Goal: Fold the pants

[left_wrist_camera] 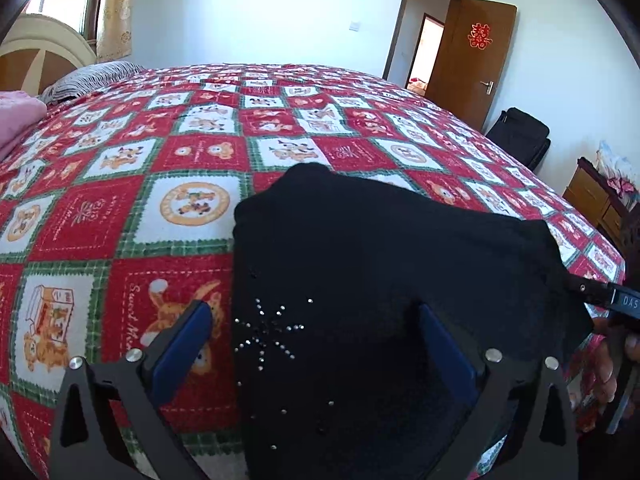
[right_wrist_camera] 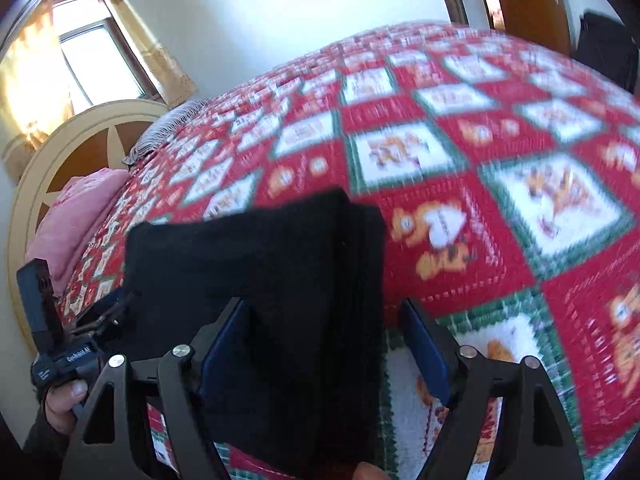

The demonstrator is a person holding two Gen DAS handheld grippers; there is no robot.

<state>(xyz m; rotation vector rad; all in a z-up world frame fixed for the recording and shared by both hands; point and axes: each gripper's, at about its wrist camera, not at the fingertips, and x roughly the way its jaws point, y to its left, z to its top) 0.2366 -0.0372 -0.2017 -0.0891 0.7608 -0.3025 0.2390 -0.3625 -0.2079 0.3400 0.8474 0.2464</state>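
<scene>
One pair of black pants (left_wrist_camera: 360,280), folded to a compact stack, lies on the bed's red, white and green checked blanket (left_wrist_camera: 120,208), filling the lower centre of the left wrist view; a starburst of small studs (left_wrist_camera: 266,330) shows on its lower-left part.

Left gripper (left_wrist_camera: 316,344): my jaws stand spread wide, blue pads (left_wrist_camera: 182,350) at either side of the lower frame. The left pad sits over the blanket, the right over black cloth; neither presses on the fabric.

Right gripper (right_wrist_camera: 324,344): jaws likewise spread wide, with no earlier picture to compare. The folded edge of the pants (right_wrist_camera: 280,280) lies between them, close against the left pad (right_wrist_camera: 224,344); the right pad stands apart over the blanket (right_wrist_camera: 500,240). This view is blurred, so contact at the left pad I cannot tell.

One hand (right_wrist_camera: 64,400) with the other gripper appears at the lower left of the right wrist view.

Surroundings: pink bedding (left_wrist_camera: 16,116) at left edge, cream headboard (right_wrist_camera: 80,140), window (right_wrist_camera: 96,56) upper left, brown door (left_wrist_camera: 468,60) upper right.
</scene>
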